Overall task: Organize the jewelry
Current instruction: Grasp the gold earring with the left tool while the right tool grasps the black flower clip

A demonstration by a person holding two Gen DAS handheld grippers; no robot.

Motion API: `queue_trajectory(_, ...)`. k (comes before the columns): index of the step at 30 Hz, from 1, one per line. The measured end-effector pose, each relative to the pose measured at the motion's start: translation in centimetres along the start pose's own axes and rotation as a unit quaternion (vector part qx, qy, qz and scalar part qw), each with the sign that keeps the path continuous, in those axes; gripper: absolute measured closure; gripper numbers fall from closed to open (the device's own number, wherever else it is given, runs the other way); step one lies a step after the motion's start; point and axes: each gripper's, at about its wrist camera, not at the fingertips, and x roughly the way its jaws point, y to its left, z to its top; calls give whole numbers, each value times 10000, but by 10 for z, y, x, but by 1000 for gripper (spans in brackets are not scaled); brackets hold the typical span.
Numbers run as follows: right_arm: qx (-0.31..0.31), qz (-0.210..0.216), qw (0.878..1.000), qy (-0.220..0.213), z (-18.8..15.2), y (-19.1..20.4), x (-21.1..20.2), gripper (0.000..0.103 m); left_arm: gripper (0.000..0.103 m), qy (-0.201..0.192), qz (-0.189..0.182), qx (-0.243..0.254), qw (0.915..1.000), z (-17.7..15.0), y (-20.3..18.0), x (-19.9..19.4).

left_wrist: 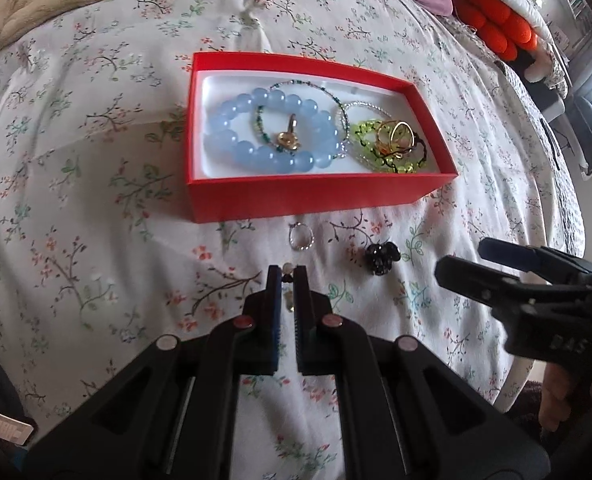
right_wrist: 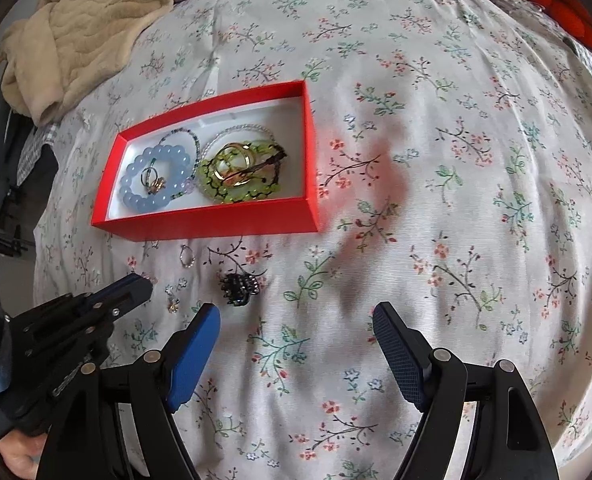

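A red box (left_wrist: 312, 194) with a white lining sits on a bed covered by a floral bedspread (left_wrist: 96, 208). Inside it, toward its left end, lies a bracelet of pale blue beads (left_wrist: 232, 140) with a thin green beaded bracelet (left_wrist: 262, 114) overlapping it and a small gold piece (left_wrist: 288, 138) resting in the middle of the blue ring. Toward the right end sit a yellow-green beaded bracelet (left_wrist: 360, 136), gold rings (left_wrist: 398, 134) on top of it, and a clear beaded strand (left_wrist: 366, 107) behind them.

On the bedspread just in front of the box lies a small silver ring (left_wrist: 301, 237), and to its right, a little apart, a dark hair claw clip (left_wrist: 381, 258).

The left gripper (left_wrist: 287, 276) points steeply down in front of the box, its fingers clenched on a small earring (left_wrist: 287, 268); pale beads show above the tips and a small dangling part shows below, between the fingers. In the right wrist view the same gripper's tips (right_wrist: 136, 284) are near the silver ring, with the earring's beads (right_wrist: 152, 279) at the tip and a small sparkly bit (right_wrist: 173, 305) beneath.

The right gripper (right_wrist: 296, 322) hangs over bare bedspread to the right of the claw clip (right_wrist: 240, 288), its blue-padded fingers (right_wrist: 194, 354) spread wide with nothing between them. A tan blanket (right_wrist: 84, 28) is bunched at the bed's far left corner.
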Motion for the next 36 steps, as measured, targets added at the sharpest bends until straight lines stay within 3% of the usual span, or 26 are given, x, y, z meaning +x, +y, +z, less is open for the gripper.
queue_trajectory(18,-253,13,9992,293,11,41,41,24,97,93,-65,-185,9998,-3,15,-6)
queue_trajectory(24,-392,-56,9986,346,10,50,51,43,97,114,-26,-203,9997,-3,17,-5)
queue_trajectory(32,-490,-102,9982,324,15,60,64,79,97,101,20,-188,9998,-4,15,-5)
queue_trajectory(36,-471,-44,9985,276,15,56,62,80,97,93,34,-190,9998,-4,15,-5)
